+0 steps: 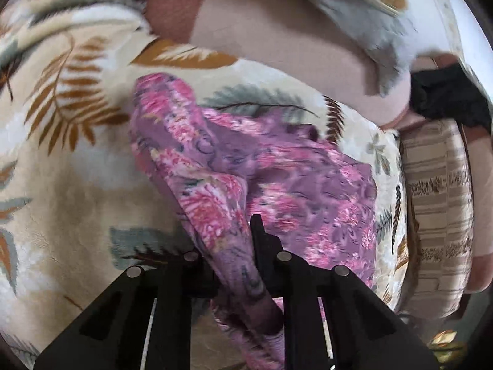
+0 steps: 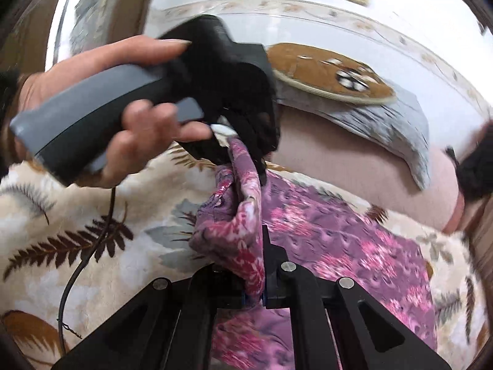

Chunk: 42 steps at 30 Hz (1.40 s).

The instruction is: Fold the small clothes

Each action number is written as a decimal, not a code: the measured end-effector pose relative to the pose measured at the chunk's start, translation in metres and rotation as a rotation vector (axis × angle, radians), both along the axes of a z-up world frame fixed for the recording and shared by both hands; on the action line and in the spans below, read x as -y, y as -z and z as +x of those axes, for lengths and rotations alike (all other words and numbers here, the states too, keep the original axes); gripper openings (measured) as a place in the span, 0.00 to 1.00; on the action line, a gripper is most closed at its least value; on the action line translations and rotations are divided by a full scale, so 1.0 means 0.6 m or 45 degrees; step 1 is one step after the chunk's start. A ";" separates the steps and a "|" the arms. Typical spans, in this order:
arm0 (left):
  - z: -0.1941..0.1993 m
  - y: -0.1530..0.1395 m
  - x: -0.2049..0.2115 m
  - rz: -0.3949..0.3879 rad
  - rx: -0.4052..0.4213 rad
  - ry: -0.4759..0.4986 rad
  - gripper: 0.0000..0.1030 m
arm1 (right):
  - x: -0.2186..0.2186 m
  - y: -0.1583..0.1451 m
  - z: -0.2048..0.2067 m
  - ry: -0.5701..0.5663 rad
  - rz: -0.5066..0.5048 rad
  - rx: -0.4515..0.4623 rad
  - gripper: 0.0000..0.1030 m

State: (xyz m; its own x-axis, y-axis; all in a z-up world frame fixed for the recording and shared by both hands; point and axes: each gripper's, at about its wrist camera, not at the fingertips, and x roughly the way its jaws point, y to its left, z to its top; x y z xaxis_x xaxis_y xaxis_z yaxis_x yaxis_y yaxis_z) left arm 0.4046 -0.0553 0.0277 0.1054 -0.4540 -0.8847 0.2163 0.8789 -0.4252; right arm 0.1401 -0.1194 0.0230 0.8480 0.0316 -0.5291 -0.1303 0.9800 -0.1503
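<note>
- Your left gripper (image 1: 237, 246) is clenched on a bunched edge of the purple-and-pink floral garment (image 1: 277, 178), which trails over the leaf-print blanket (image 1: 77, 160).
- Your right gripper (image 2: 258, 265) pinches another gathered fold of the same cloth; your left hand (image 2: 123, 117) and its gripper show just beyond, also gripping fabric.
- The garment lies toward the blanket's right side, near the edge above the striped mattress (image 1: 437, 203).
- The cloth looks thin, light and limp, probably a little slippery, so it will sag between grips.
- Hold it at corners or hems, not at mid-panel bunches.
</note>
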 end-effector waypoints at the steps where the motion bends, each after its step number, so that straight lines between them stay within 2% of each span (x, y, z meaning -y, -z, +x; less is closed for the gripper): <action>1: -0.004 -0.009 0.013 0.007 0.017 0.017 0.13 | 0.017 -0.004 -0.005 0.017 0.033 -0.003 0.05; 6: -0.032 -0.051 0.081 -0.001 0.075 0.084 0.13 | 0.109 -0.021 -0.046 0.106 0.200 -0.006 0.05; 10: -0.065 -0.078 0.160 0.006 0.125 0.162 0.13 | 0.187 -0.029 -0.080 0.164 0.347 -0.008 0.05; 14: -0.102 -0.094 0.243 0.025 0.162 0.256 0.13 | 0.269 -0.023 -0.120 0.249 0.546 -0.002 0.05; 17: -0.124 -0.086 0.308 0.065 0.168 0.316 0.13 | 0.336 -0.005 -0.146 0.348 0.748 -0.010 0.05; 21: -0.128 -0.050 0.389 0.146 0.141 0.344 0.14 | 0.416 0.035 -0.158 0.472 0.989 -0.050 0.05; 23: -0.121 -0.029 0.428 0.191 0.112 0.343 0.17 | 0.448 0.064 -0.159 0.532 1.120 -0.103 0.05; 25: -0.116 -0.008 0.458 0.266 0.079 0.313 0.27 | 0.473 0.099 -0.159 0.578 1.282 -0.162 0.05; 26: -0.115 -0.004 0.467 0.270 0.058 0.296 0.29 | 0.484 0.120 -0.158 0.613 1.357 -0.204 0.05; 29: -0.113 -0.025 0.469 0.127 0.038 0.256 0.33 | 0.501 0.168 -0.159 0.684 1.518 -0.311 0.05; 30: -0.111 -0.037 0.463 0.092 0.050 0.238 0.37 | 0.504 0.180 -0.161 0.702 1.573 -0.330 0.05; 31: -0.109 -0.053 0.452 0.054 0.076 0.222 0.46 | 0.507 0.186 -0.163 0.713 1.607 -0.337 0.05; 32: -0.106 -0.070 0.437 0.039 0.120 0.205 0.52 | 0.507 0.183 -0.165 0.727 1.604 -0.339 0.07; 33: -0.103 -0.082 0.422 0.042 0.163 0.187 0.61 | 0.507 0.173 -0.169 0.744 1.568 -0.335 0.12; 34: -0.101 -0.094 0.397 0.056 0.224 0.156 0.68 | 0.507 0.157 -0.174 0.770 1.508 -0.323 0.14; 35: -0.099 -0.098 0.368 0.075 0.266 0.127 0.70 | 0.510 0.135 -0.182 0.806 1.443 -0.275 0.19; 37: -0.094 -0.086 0.318 0.108 0.286 0.086 0.70 | 0.521 0.098 -0.195 0.851 1.383 -0.131 0.21; 38: -0.090 -0.071 0.291 0.117 0.268 0.062 0.70 | 0.532 0.076 -0.194 0.850 1.352 -0.051 0.27; 39: -0.087 -0.046 0.258 0.123 0.221 0.026 0.70 | 0.542 0.058 -0.177 0.802 1.325 -0.028 0.38; 41: -0.086 -0.006 0.223 0.112 0.132 -0.033 0.70 | 0.557 0.038 -0.109 0.663 1.296 -0.078 0.47; 42: -0.088 0.014 0.208 0.095 0.087 -0.060 0.70 | 0.563 0.036 -0.078 0.615 1.293 -0.118 0.47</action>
State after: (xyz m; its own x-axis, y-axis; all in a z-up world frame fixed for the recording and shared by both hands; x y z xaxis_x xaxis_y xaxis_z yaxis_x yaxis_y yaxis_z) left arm 0.3520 -0.1800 0.0193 0.1862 -0.3804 -0.9059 0.1999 0.9174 -0.3441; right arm 0.0935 -0.4569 0.0014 0.8469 0.1623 -0.5064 0.3264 0.5932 0.7359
